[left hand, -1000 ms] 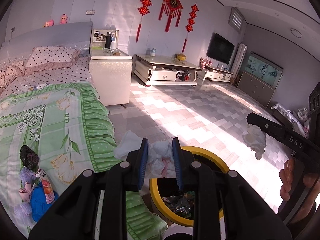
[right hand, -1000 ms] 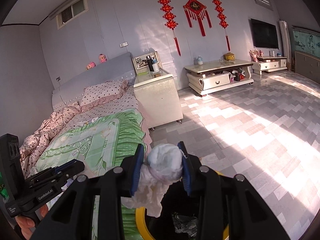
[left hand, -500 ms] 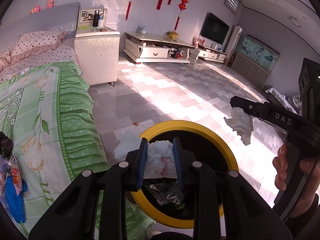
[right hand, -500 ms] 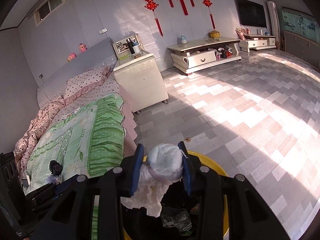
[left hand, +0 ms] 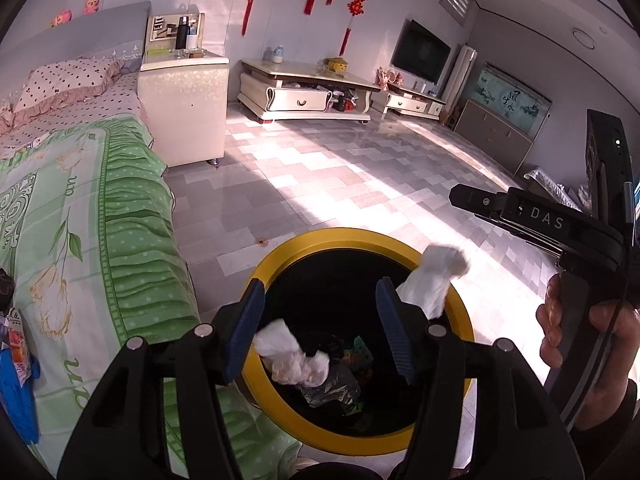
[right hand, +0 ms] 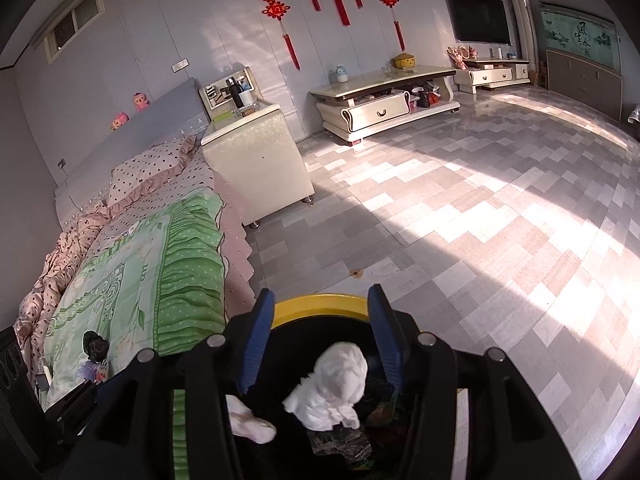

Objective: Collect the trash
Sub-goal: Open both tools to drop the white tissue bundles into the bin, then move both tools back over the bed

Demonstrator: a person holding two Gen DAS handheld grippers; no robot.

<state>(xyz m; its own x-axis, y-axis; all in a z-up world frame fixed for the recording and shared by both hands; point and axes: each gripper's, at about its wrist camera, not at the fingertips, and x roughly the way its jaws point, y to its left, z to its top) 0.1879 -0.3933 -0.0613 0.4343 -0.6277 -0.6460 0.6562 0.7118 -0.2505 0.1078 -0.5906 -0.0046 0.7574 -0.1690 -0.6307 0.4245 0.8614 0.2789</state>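
Note:
A black bin with a yellow rim (left hand: 280, 264) stands on the floor beside the bed; it also shows in the right wrist view (right hand: 320, 305). My left gripper (left hand: 320, 324) is open above it, and a crumpled white tissue (left hand: 292, 360) lies inside on dark wrappers. My right gripper (right hand: 322, 336) is open over the bin, and a white tissue wad (right hand: 340, 384) is loose below its fingers. In the left wrist view this wad (left hand: 434, 276) is in the air over the bin's right rim, under the right gripper's body (left hand: 540, 220).
The bed with a green quilt (left hand: 80, 240) is at the left, with small items (left hand: 16, 344) at its near edge. A white nightstand (left hand: 184, 108), a low TV cabinet (left hand: 304, 92) and tiled floor (left hand: 360, 184) lie beyond.
Both grippers have opened and let go of their tissues. The left one's tissue now lies in the bin; the right one's wad is dropping toward it. Both views moved closer over the bin.

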